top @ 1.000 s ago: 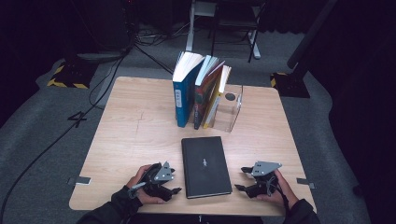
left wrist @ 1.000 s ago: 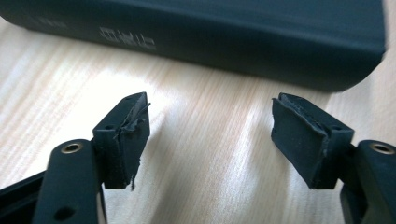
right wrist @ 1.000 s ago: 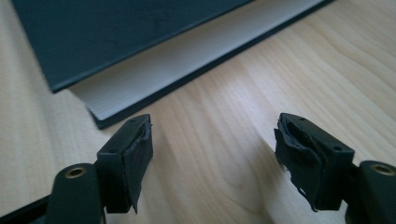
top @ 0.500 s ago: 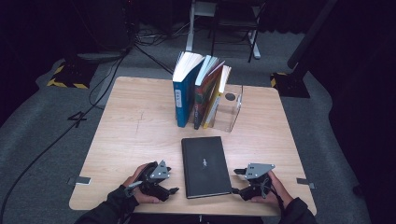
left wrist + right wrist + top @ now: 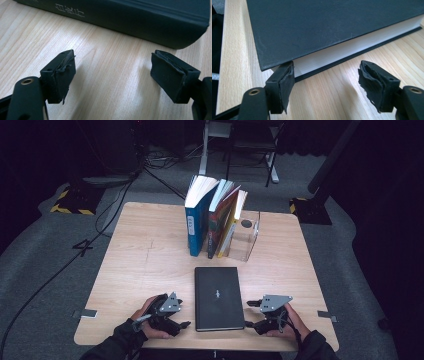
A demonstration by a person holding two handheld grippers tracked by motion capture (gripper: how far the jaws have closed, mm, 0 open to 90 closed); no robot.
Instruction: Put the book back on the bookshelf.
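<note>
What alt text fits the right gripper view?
The right gripper is open, fingers low over the wooden table at the near corner of a closed black book. One finger sits against the book's white page edge; the other is clear of it.

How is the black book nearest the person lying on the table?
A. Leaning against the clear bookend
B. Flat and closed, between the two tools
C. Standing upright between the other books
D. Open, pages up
B: the black book lies flat and closed, with the left tool and right tool at its sides.

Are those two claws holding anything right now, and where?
Nothing. Both the left gripper and right gripper are open beside the black book.
</note>
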